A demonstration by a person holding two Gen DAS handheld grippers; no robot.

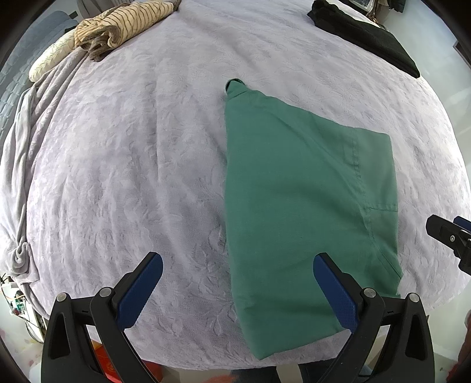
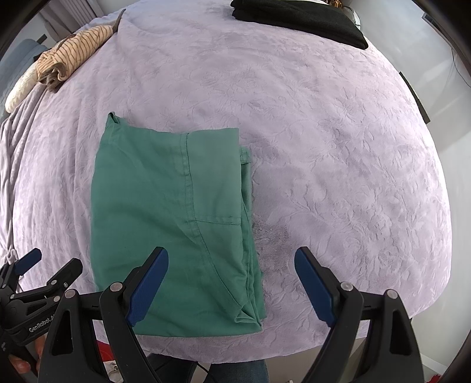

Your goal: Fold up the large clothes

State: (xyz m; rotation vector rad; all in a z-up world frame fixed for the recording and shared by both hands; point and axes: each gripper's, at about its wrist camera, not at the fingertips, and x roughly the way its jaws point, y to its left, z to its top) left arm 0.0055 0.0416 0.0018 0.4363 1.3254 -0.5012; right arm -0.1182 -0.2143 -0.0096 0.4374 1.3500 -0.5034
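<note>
A green garment (image 1: 297, 212) lies folded flat on the lilac bed cover (image 1: 132, 176), near the bed's front edge. In the right wrist view the green garment (image 2: 170, 224) shows a seam, a pocket line and stacked layers along its right side. My left gripper (image 1: 237, 272) hovers open above the garment's left edge, nothing between its blue pads. My right gripper (image 2: 231, 266) is open too, above the garment's right front corner, and holds nothing. The right gripper (image 1: 450, 235) also shows at the left wrist view's right edge, and the left gripper (image 2: 47, 268) at the right wrist view's lower left.
A striped beige garment (image 1: 123, 23) lies bundled at the far left of the bed beside a cream pillow (image 1: 50, 62). A black folded cloth (image 1: 368, 35) rests at the far right corner. A grey blanket (image 1: 26, 153) hangs along the left side.
</note>
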